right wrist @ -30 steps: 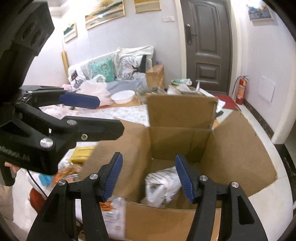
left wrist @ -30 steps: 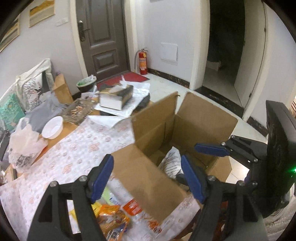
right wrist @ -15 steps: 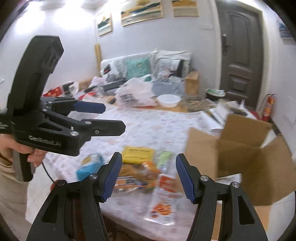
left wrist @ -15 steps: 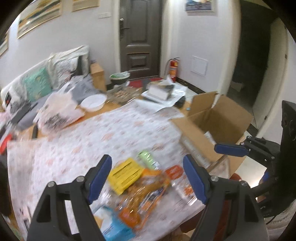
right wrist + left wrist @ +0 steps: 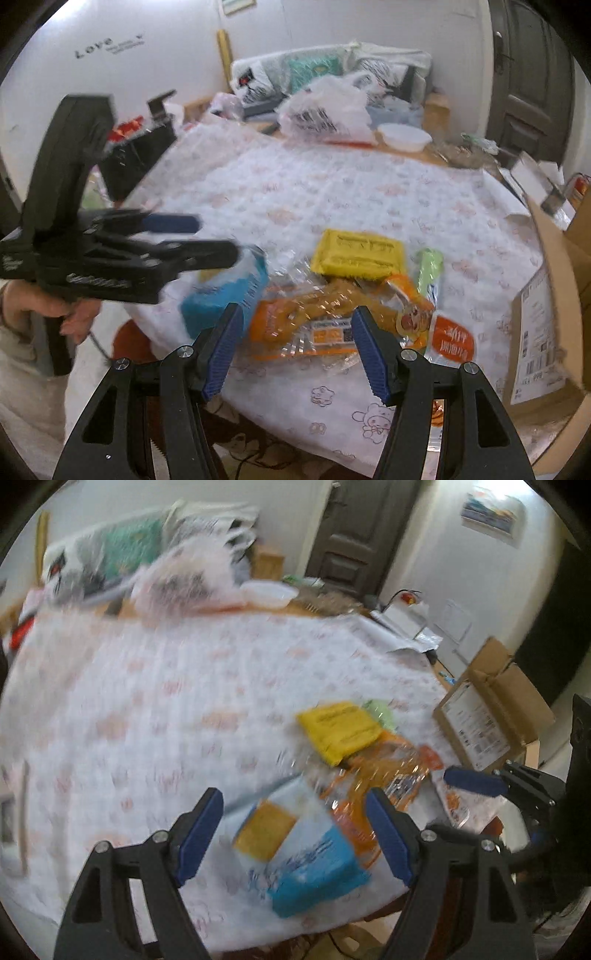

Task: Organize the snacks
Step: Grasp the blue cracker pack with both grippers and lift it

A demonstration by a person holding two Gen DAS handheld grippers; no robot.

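Left hand-held gripper (image 5: 295, 834) spread, empty, above blue snack pack (image 5: 314, 871); right hand-held gripper (image 5: 297, 350) spread, empty, over orange snack bag (image 5: 314, 317); yellow pack (image 5: 358, 258) behind it on counter (image 5: 295, 192); cardboard box (image 5: 554, 295) at right edge.

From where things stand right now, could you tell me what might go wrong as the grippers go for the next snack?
The snacks overlap: the orange packet lies partly under the yellow packet and against the blue packet, so closing the open right gripper may drag its neighbours. The pile sits near the tablecloth edge, so a nudge could push the blue packet off. The left gripper hovers close, so the two might collide.
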